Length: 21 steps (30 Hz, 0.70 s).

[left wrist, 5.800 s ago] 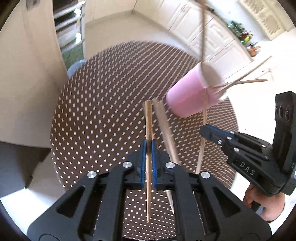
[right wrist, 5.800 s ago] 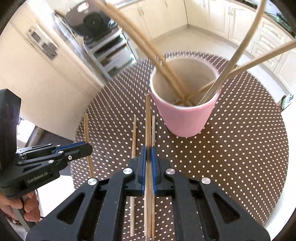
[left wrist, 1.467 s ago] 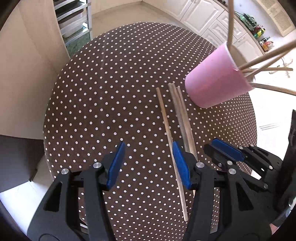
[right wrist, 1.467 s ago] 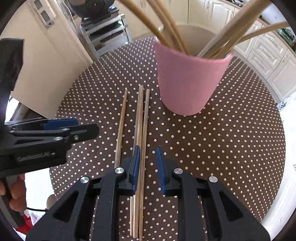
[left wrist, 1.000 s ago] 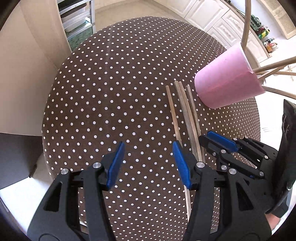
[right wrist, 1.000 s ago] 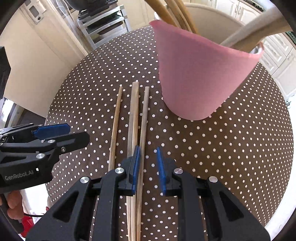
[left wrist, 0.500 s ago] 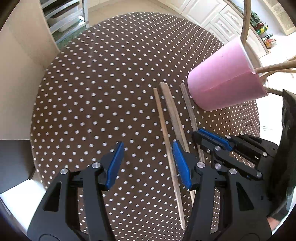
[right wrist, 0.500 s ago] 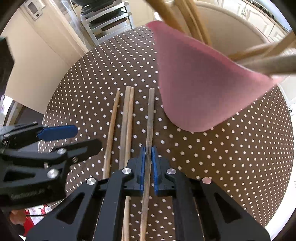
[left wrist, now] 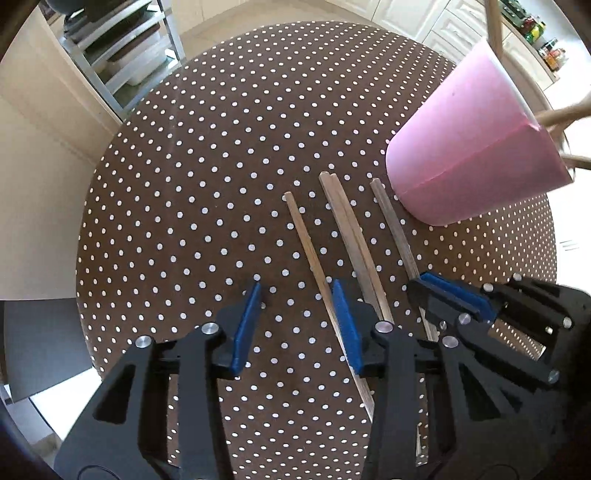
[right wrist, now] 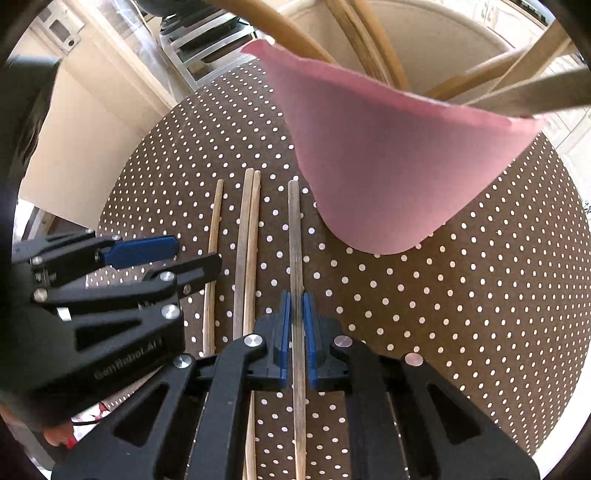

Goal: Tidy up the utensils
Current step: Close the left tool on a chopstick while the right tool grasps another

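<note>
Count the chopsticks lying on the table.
4: one chopstick by the pink cup, clamped in the right gripper; a touching pair; one beside the left gripper.

Home kitchen, white cabinet doors (left wrist: 439, 22), metal storage rack (left wrist: 125, 48), polka-dot tablecloth (left wrist: 207, 155)

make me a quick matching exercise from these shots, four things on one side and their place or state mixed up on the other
Things:
1. right gripper
2. left gripper
3. pink cup
4. pair of chopsticks

Place or state:
A. lying side by side, touching, on the dotted tablecloth
B. shut on a single chopstick
C. open, its jaws having just been closing
D. holding several sticks

Pairs: 1-B, 2-C, 3-D, 4-A
</note>
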Available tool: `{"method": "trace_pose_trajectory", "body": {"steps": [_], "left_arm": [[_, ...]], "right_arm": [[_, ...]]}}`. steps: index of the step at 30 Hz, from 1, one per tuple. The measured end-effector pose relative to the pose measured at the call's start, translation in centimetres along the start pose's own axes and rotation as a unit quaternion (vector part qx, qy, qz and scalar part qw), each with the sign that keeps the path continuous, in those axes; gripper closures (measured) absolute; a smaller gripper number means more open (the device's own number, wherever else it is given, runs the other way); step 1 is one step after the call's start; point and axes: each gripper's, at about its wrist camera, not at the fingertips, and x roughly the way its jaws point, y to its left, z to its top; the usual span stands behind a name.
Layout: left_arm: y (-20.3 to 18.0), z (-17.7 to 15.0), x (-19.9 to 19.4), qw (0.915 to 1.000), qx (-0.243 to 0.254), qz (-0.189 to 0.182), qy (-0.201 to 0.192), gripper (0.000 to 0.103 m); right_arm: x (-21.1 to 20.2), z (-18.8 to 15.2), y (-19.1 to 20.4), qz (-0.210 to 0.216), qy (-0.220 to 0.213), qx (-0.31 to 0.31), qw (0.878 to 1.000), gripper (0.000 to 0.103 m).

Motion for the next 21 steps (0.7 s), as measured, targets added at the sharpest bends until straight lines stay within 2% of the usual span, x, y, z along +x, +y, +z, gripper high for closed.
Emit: {"method": "trace_pose_trajectory", "body": {"steps": [4, 6, 8, 13, 21], "left_arm": [[0.5, -0.3, -0.1, 0.9999, -0.007, -0.007, -0.006, 0.069], [0.9, -0.5, -0.2, 0.9999, -0.011, -0.012, -0.006, 0.076], [1.3, -0.3, -0.3, 0.9992, -0.021, -0.035, -0.002, 0.095], [2.0, -1.1, -0.4, 0.9984, -0.028, -0.049, 0.0, 0.096], [3.3, -3.9, -2.2, 0.9945, -0.048, -0.092, -0.012, 0.097]], "right_arm": [[0.3, 0.6, 0.2, -0.005, -0.002, -0.009, 1.0, 0.096], [0.4, 0.7, 0.3, -0.009, -0.002, -0.017, 1.0, 0.096], [0.4, 0.6, 0.5, -0.011, -0.002, -0.022, 1.0, 0.097], [0.0, 0.4, 0.0, 0.004, 0.001, -0.02, 1.0, 0.098], [-3.1, -0.8, 0.9, 0.021, -0.026, -0.015, 0.999, 0.098]]}}
